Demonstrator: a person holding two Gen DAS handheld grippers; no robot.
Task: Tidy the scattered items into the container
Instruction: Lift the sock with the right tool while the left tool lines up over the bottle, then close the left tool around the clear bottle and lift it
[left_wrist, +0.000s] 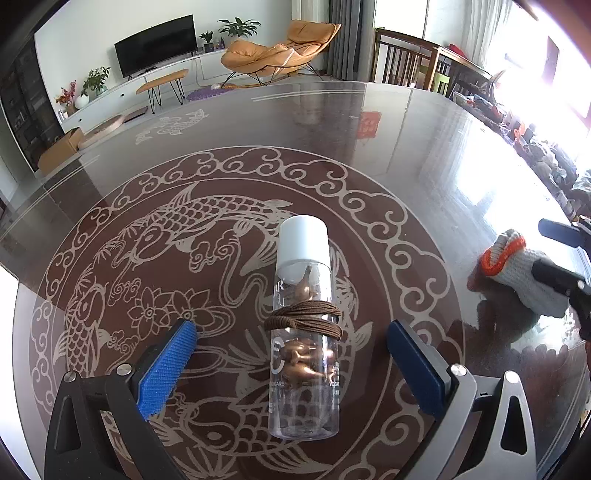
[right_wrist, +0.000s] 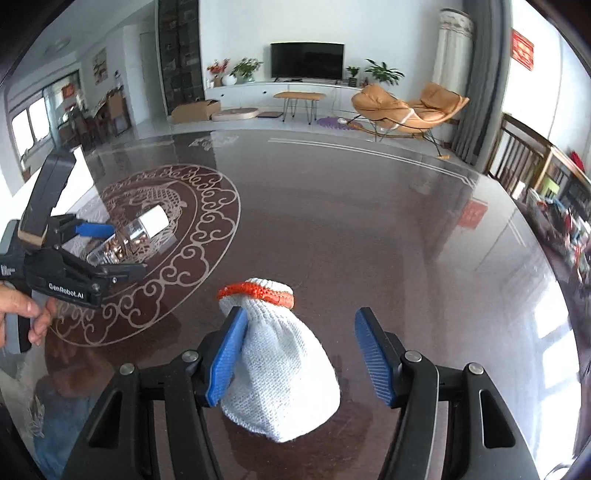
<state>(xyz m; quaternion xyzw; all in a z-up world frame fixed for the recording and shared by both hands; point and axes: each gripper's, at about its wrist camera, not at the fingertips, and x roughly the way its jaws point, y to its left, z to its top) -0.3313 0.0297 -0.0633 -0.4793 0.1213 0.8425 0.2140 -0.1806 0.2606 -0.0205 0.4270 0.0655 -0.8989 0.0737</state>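
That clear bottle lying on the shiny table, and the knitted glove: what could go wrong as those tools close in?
The clear bottle lies on its side on the glossy table, so it could roll away if the open left tool nudges it. The hair tie around it might slip off. The glove is soft; the open right tool may pinch only a fold.

White-capped clear bottle (left_wrist: 304, 332), orange-cuffed white glove (right_wrist: 280, 365), fish-patterned brown table (left_wrist: 332, 122).
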